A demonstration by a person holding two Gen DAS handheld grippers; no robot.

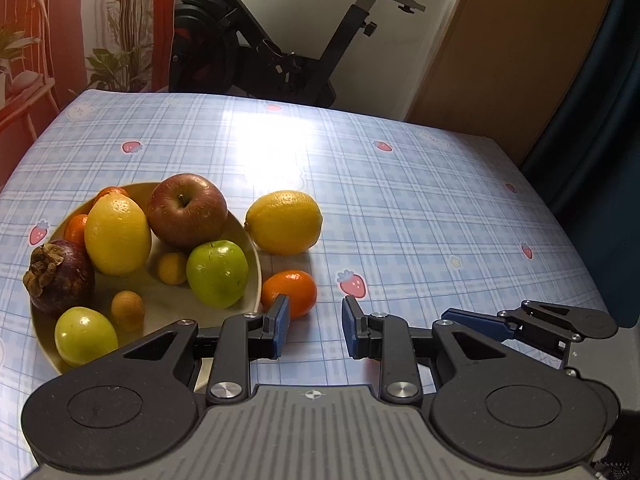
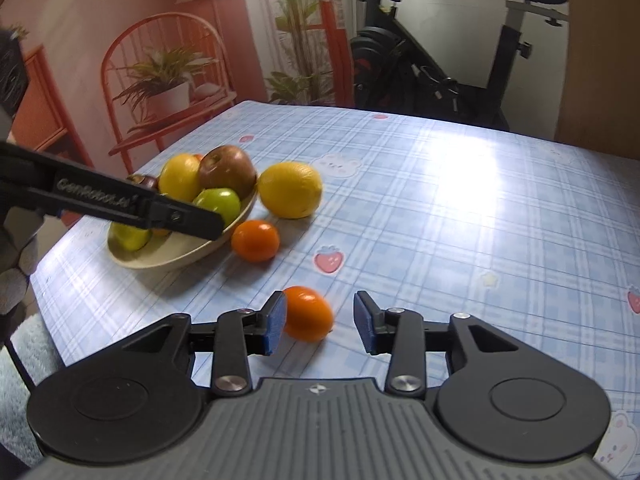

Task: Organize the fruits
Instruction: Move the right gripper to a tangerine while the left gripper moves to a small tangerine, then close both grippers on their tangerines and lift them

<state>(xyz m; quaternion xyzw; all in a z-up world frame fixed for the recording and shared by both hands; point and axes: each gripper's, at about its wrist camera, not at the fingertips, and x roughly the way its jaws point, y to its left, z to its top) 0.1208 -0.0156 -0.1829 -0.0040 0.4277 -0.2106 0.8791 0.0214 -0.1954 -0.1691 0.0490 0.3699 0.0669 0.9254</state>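
Note:
A beige bowl (image 1: 256,280) holds a red apple (image 1: 186,210), a lemon (image 1: 118,234), a green apple (image 1: 218,272), a mangosteen (image 1: 60,276) and several smaller fruits. On the cloth beside it lie a second lemon (image 1: 284,222) and a tangerine (image 1: 294,292). My left gripper (image 1: 315,328) hovers just right of the bowl, its jaws drawn close with nothing between them. My right gripper (image 2: 319,322) is open around another tangerine (image 2: 310,314) on the table. This fruit sits against the left pad and clear of the right one.
The table wears a blue plaid cloth (image 1: 420,208) with strawberry prints; its right half is bare. An exercise bike (image 1: 280,48) stands behind the far edge. The left gripper's black finger (image 2: 120,204) crosses in front of the bowl (image 2: 180,258) in the right wrist view.

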